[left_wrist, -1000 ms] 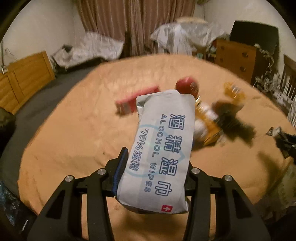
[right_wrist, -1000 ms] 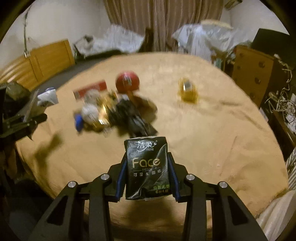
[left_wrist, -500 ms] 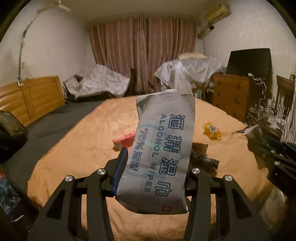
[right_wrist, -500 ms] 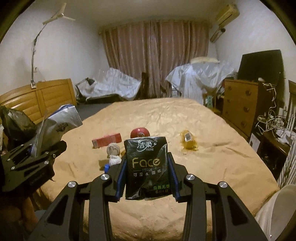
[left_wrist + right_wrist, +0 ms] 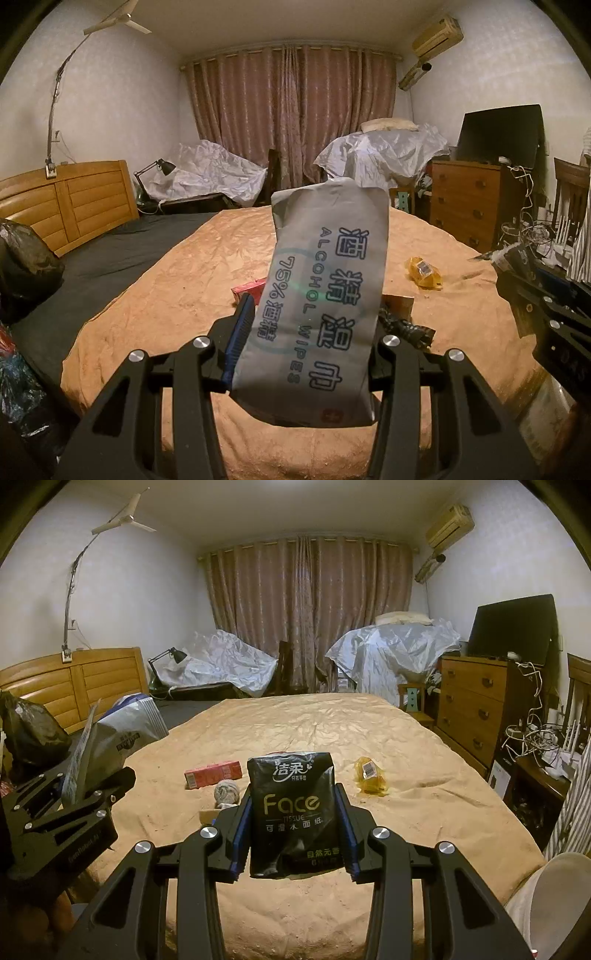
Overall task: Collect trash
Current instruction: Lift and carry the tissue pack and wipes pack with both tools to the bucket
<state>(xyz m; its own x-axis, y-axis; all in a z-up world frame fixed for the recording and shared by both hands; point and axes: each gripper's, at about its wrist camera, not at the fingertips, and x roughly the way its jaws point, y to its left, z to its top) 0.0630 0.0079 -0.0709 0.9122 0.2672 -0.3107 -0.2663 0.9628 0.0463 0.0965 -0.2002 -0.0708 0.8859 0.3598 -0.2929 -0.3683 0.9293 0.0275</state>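
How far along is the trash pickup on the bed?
Done: nothing visibly binned yet. In hand: the left tongs grip an alcohol wipes pack, the right tongs a black tissue pack, both lifted off the bed. Left: red box, yellow wrapper, crumpled ball and dark wrappers.

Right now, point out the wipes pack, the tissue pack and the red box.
wipes pack [image 5: 325, 295], left wrist view, printed front.
tissue pack [image 5: 293, 808], right wrist view, front label.
red box [image 5: 212, 774], right wrist view, long side.
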